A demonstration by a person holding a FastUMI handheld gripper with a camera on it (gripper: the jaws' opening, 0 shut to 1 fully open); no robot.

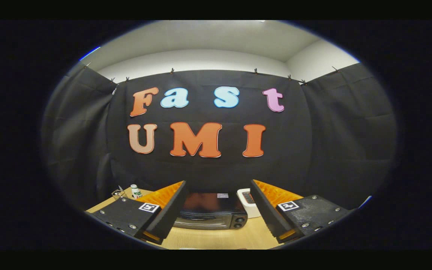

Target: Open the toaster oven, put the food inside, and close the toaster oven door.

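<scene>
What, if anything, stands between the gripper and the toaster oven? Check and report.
Nothing visible. The gripper is open, its fingers apart with nothing between them, and the toaster oven sits beyond them, door shut, across bare table.

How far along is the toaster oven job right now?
Nothing looks done yet. The toaster oven sits on the table beyond the fingers with its door shut. The gripper is open and holds nothing, fingers spread either side of the oven. Left: open the door, put the food inside, close it. I can't make out the food; a small bottle stands off to the left.
</scene>
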